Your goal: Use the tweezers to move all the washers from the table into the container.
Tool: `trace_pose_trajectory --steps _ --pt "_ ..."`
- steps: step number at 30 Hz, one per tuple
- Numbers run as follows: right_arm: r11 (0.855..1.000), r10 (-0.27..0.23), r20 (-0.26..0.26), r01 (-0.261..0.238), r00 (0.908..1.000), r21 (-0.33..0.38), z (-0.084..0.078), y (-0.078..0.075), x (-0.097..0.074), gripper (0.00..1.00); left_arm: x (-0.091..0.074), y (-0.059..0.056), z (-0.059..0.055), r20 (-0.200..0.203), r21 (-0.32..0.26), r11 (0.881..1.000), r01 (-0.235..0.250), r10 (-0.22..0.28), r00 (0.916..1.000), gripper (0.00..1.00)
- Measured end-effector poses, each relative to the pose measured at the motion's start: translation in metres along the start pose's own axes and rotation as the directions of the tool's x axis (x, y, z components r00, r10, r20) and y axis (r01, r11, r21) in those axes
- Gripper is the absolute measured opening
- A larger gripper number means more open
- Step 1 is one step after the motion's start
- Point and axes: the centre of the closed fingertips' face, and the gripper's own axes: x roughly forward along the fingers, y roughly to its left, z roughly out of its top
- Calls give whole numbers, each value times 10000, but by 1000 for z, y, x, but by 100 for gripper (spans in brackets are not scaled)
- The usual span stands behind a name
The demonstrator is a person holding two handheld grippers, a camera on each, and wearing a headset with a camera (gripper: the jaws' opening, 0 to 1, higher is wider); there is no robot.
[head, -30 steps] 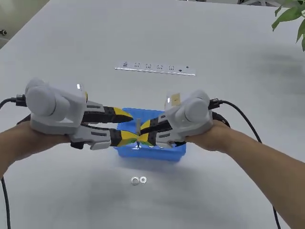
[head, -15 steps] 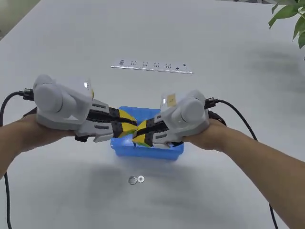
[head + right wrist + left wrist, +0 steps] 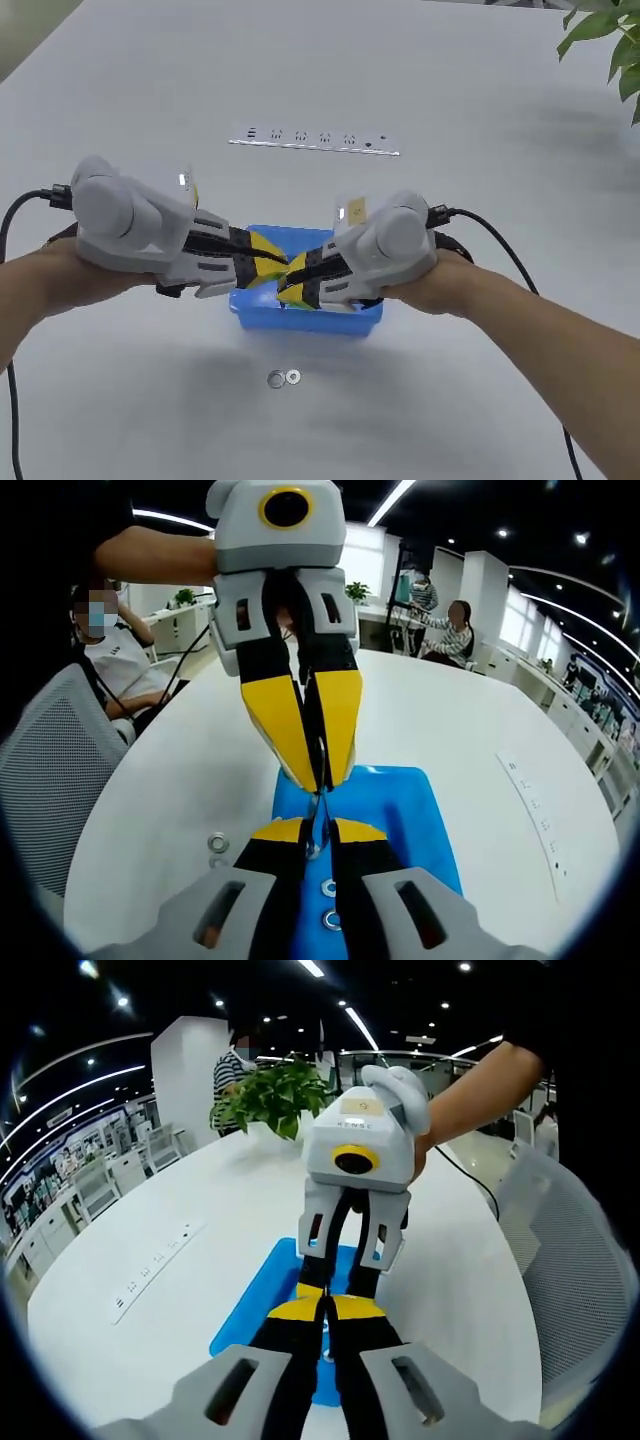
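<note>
Two washers (image 3: 284, 378) are seen touching each other on the table (image 3: 480, 200), just beside the container (image 3: 305, 318) on its near side. More of them are already lying inside the container. The tweezers (image 3: 319, 802) are held above the container, where the left gripper (image 3: 326, 1312) and the right gripper (image 3: 318, 835) meet tip to tip. The right jaws are pressed together on the tweezers, and the left jaws appear to be pinched on them as well.

The tool is judged to be in the middle of being passed or re-seated. One grip should therefore be kept firm until the other is secure, and the points should be left free and aimed downward before the near-side pair is approached.

The table is pale, smooth and matte. A power strip (image 3: 313, 139) is laid well beyond the container, and a plant (image 3: 600, 40) is set far beyond it to the right. An open office with chairs and seated people is glimpsed around.
</note>
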Motion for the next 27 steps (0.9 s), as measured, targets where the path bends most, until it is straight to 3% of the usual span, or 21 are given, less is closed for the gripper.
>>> trace_pose_trajectory --steps 15,27 --pt "9998 -214 29 214 9998 -8 9 2 -14 17 -7 -3 16 117 58 9999 -89 89 9999 6" --pt "9963 -681 111 674 9976 540 14 7 -41 26 -13 -9 30 146 141 9999 -74 72 9999 6"
